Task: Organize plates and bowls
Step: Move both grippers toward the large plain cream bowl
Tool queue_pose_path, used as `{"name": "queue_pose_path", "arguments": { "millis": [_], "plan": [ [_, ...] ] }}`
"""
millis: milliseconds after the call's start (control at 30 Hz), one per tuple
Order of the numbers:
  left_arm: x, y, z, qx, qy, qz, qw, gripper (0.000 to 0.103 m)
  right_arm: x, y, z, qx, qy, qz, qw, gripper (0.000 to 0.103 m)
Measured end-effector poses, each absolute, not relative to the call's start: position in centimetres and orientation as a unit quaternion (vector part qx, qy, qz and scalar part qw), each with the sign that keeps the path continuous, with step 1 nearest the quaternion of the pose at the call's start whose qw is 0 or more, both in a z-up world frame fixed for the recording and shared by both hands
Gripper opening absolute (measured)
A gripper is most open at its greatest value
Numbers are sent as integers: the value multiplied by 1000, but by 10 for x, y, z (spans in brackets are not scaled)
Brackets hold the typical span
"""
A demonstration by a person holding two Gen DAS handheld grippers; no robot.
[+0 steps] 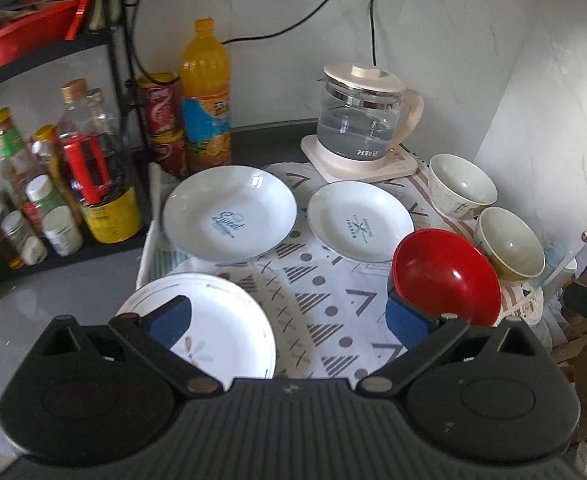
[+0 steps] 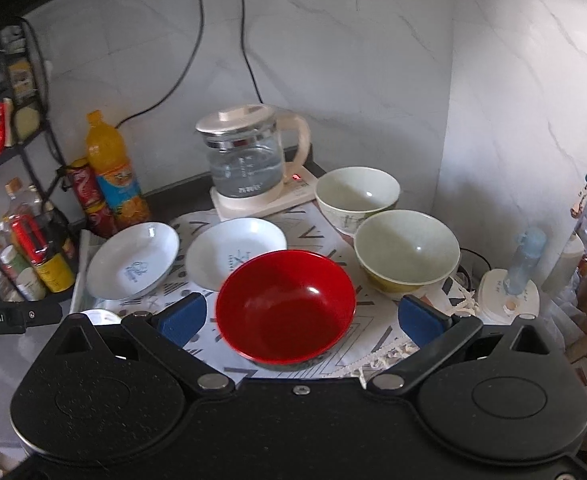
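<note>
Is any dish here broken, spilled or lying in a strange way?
Nothing stands out. The three plates and the red bowl sit upright and whole on the cloth, as do both pale bowls. No spill is visible.

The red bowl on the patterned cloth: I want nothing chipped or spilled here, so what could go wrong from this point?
1. The glossy red round bowl lies between the right gripper's wide-open jaws; its smooth curved wall could slip when squeezed.
2. The two pale green ceramic bowls stand just beside it, so a wide swing could knock them.
3. The glass kettle holding water stands close behind the dishes; reaching past risks bumping it.
</note>
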State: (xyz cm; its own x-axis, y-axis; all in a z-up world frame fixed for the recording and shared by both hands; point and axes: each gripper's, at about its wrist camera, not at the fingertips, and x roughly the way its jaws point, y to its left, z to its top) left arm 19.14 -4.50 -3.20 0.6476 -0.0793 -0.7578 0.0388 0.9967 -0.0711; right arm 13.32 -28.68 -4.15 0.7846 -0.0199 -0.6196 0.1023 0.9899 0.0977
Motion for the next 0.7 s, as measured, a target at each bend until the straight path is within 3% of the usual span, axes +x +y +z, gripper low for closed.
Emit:
{"name": "queue_pose_path", "arguments": {
  "millis": [700],
  "plan": [
    [301, -74, -55, 23, 455, -94, 885, 102, 202, -307, -67, 102, 359, -98, 923, 103]
  ]
}}
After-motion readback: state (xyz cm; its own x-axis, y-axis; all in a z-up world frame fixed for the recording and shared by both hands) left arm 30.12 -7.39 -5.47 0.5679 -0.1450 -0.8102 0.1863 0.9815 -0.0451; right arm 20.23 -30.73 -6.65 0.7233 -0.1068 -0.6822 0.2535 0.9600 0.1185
